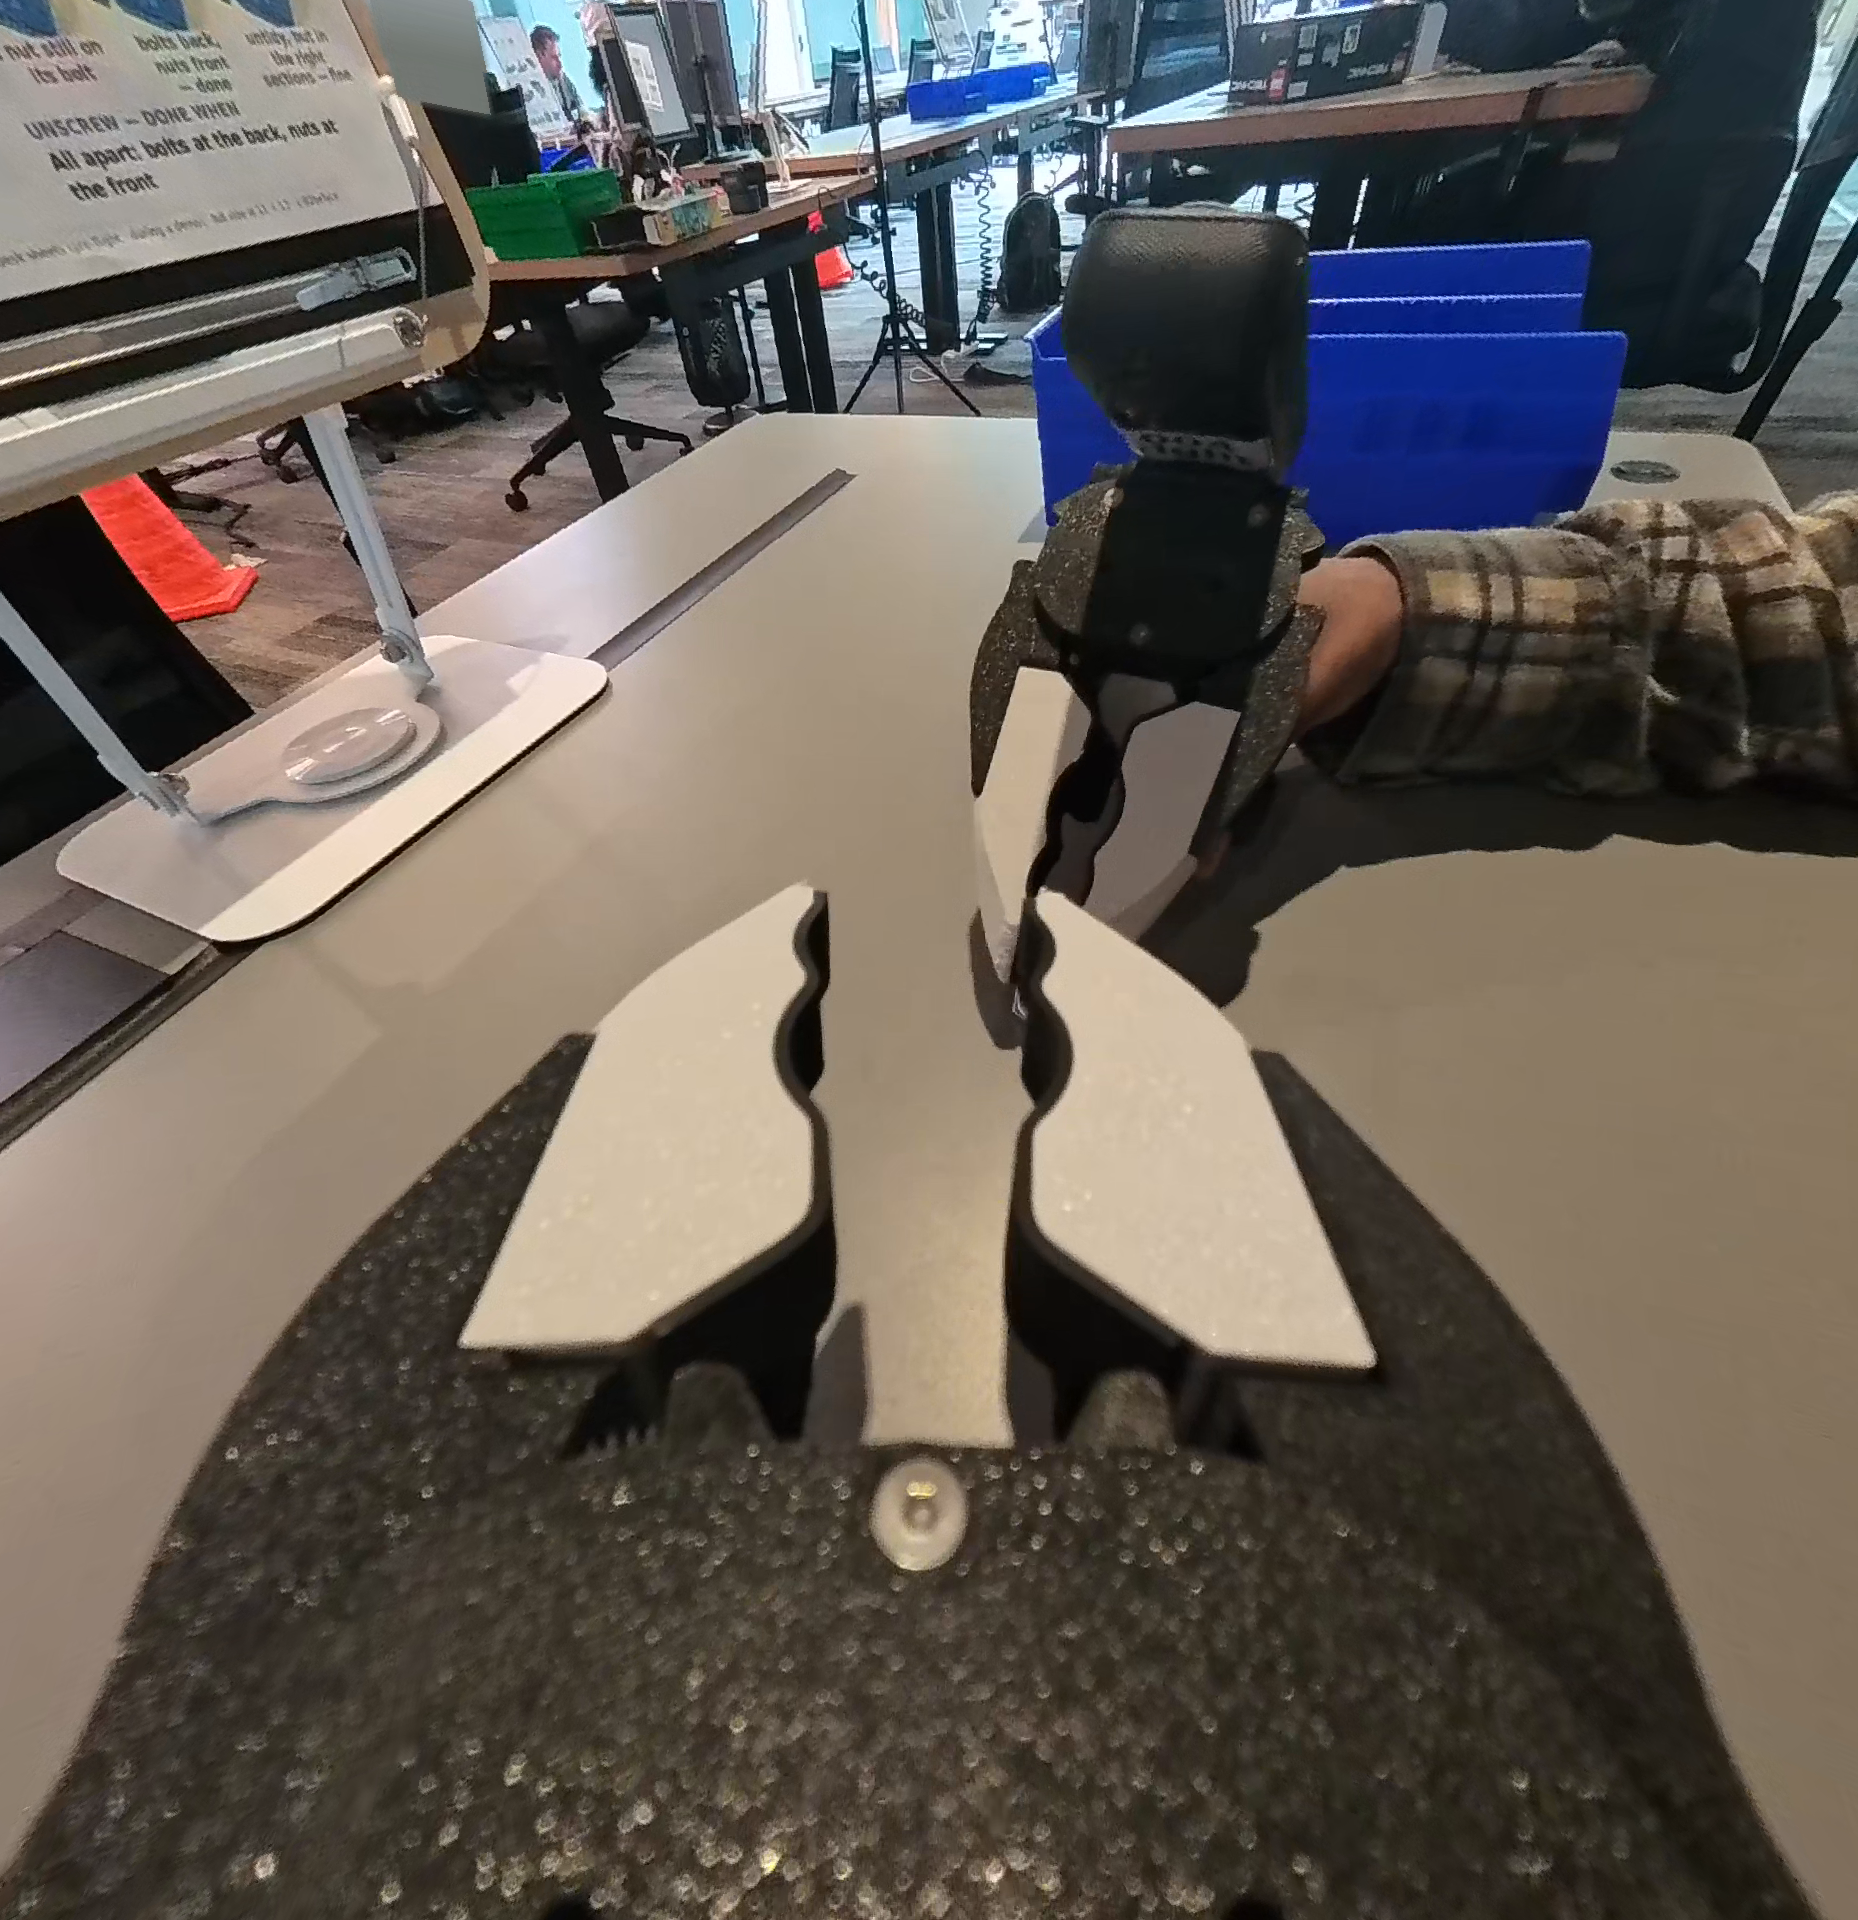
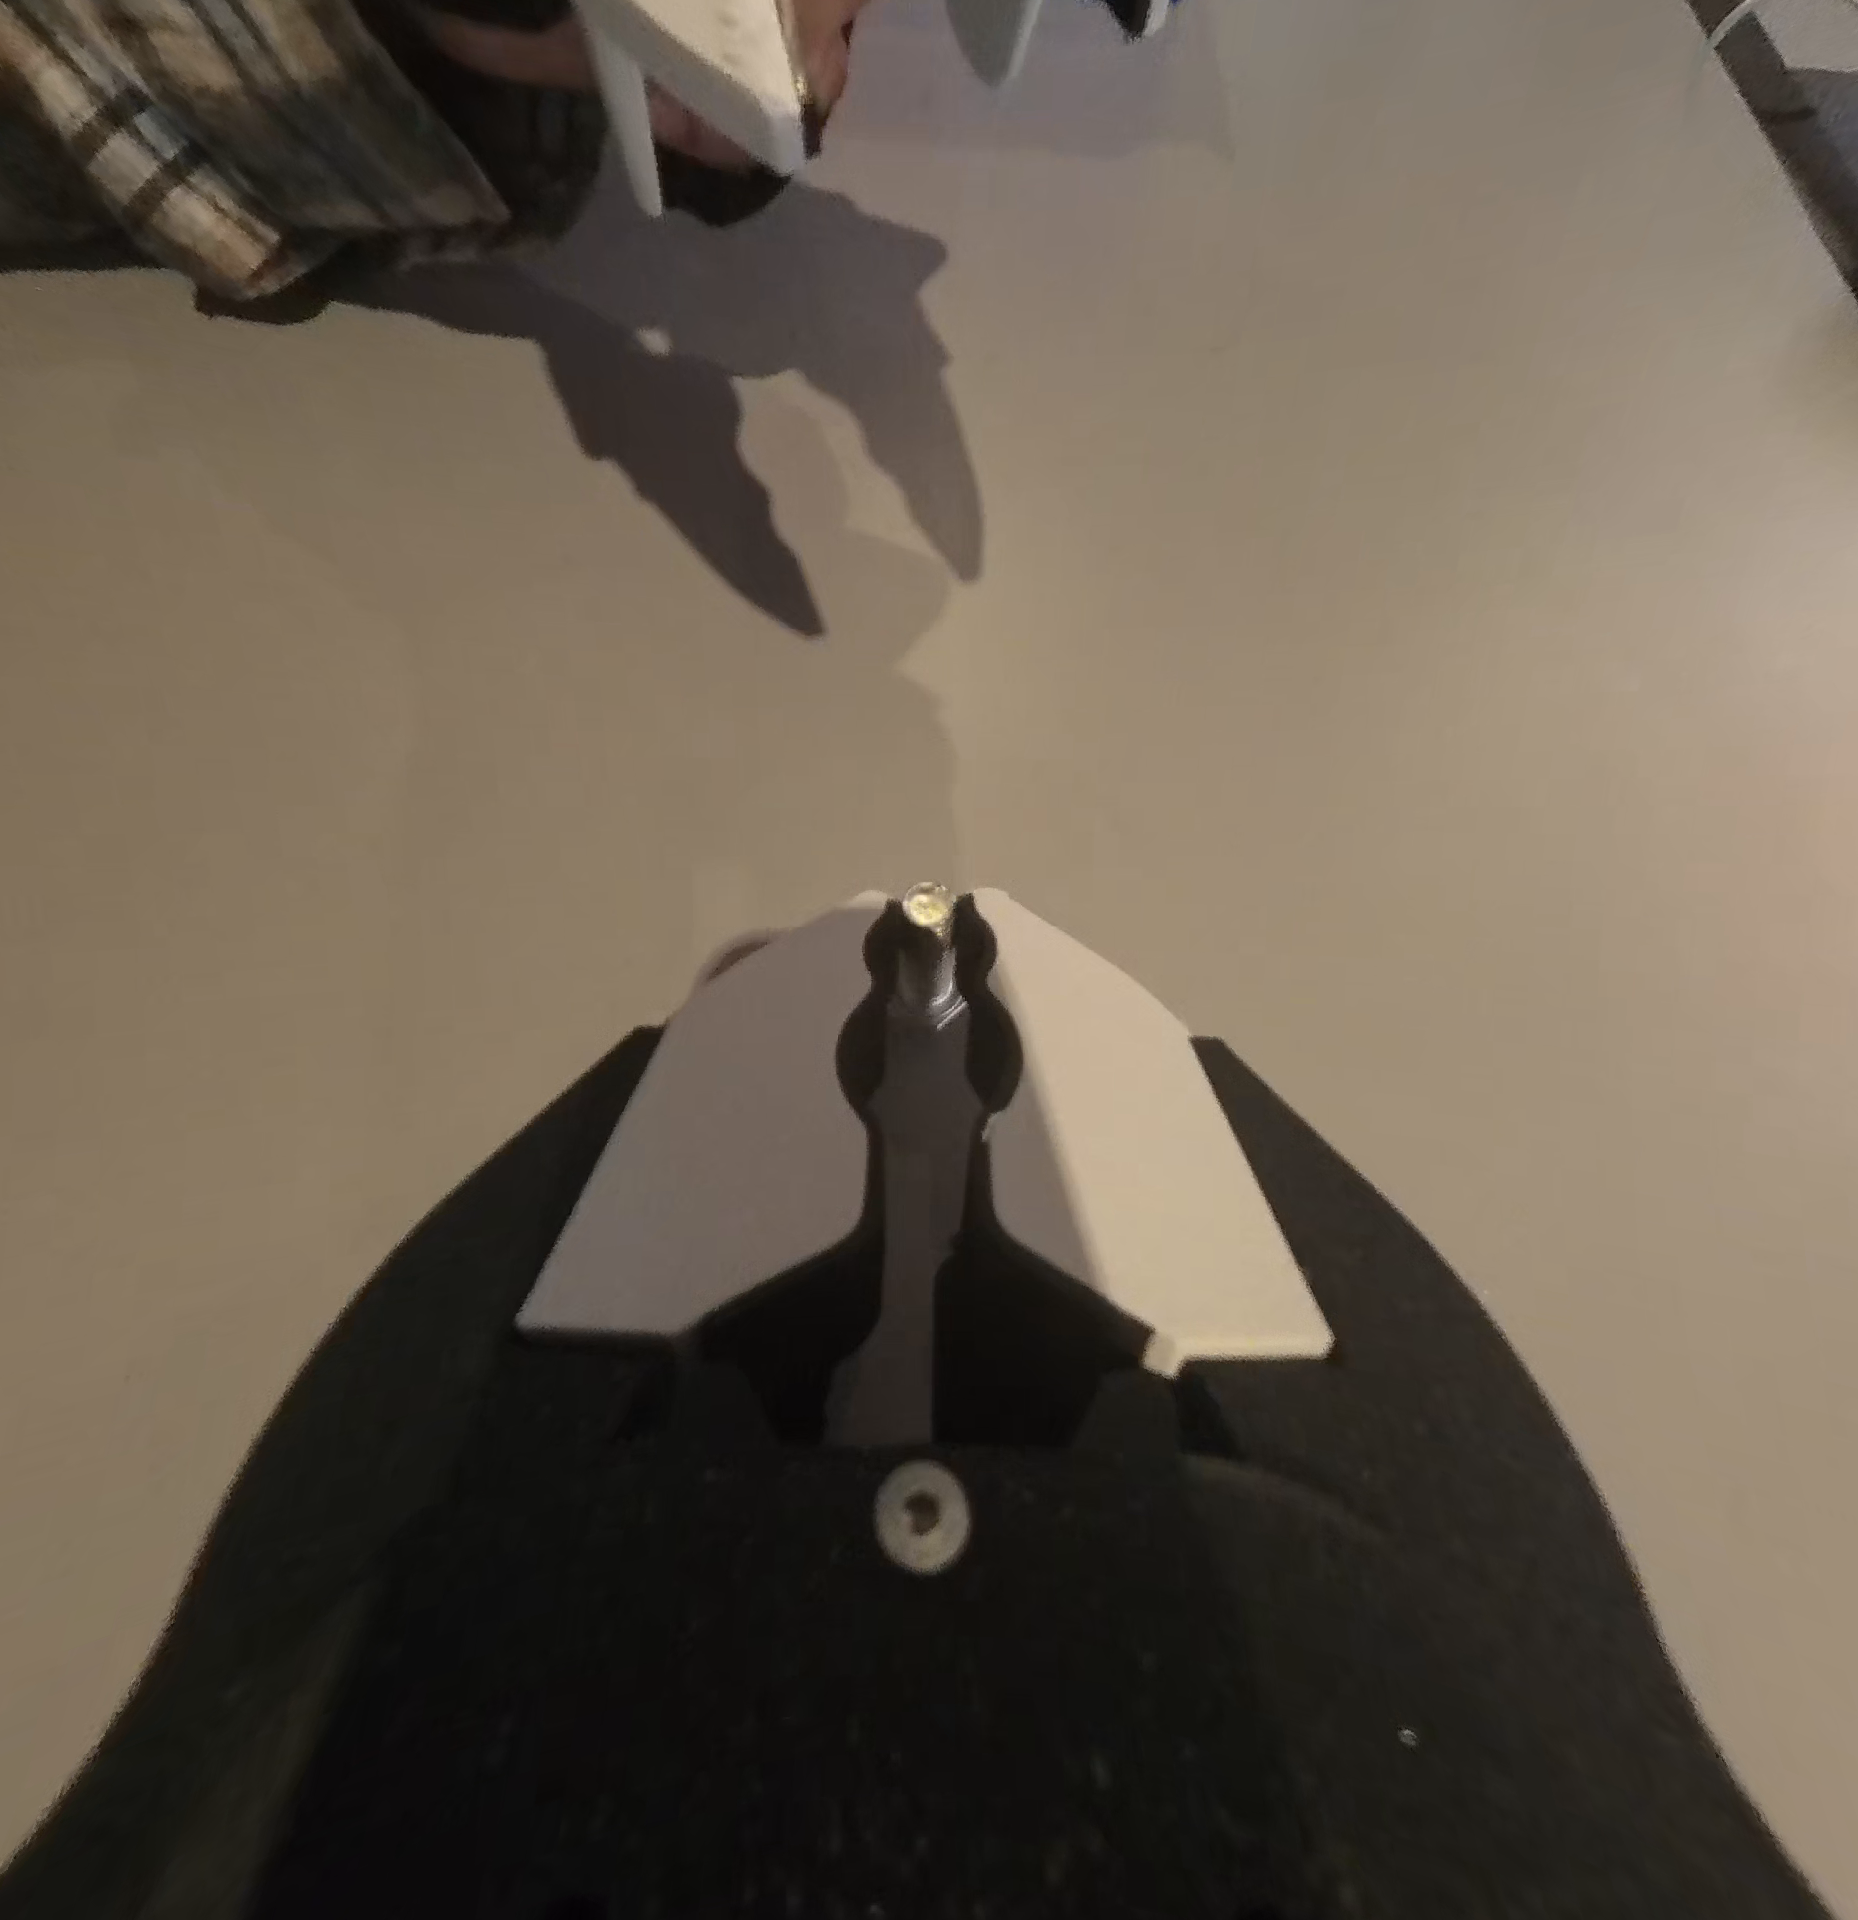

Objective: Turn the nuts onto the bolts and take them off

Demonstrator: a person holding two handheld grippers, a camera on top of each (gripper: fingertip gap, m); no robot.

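In the right wrist view my right gripper (image 2: 930, 906) points down at the beige table (image 2: 1320, 623) and is shut on a small metal bolt (image 2: 927, 906), whose shiny end shows between the fingertips. In the left wrist view my left gripper (image 1: 930, 925) is open and empty, low over the table (image 1: 696, 727). The right gripper (image 1: 1018, 935) stands tip-down just beyond the left gripper's right finger, held by a hand in a plaid sleeve (image 1: 1631, 644). The bolt is mostly hidden there. No nut is in view. The left gripper (image 2: 883, 114) shows at the top of the right wrist view.
A blue bin (image 1: 1424, 416) stands at the table's back right. A white stand base (image 1: 333, 769) with a printed sheet on its holder (image 1: 177, 156) is at the left. A slot (image 1: 727, 551) runs across the tabletop. Desks and chairs fill the room behind. The tips of one gripper are about 10 cm away from the tips of the other.
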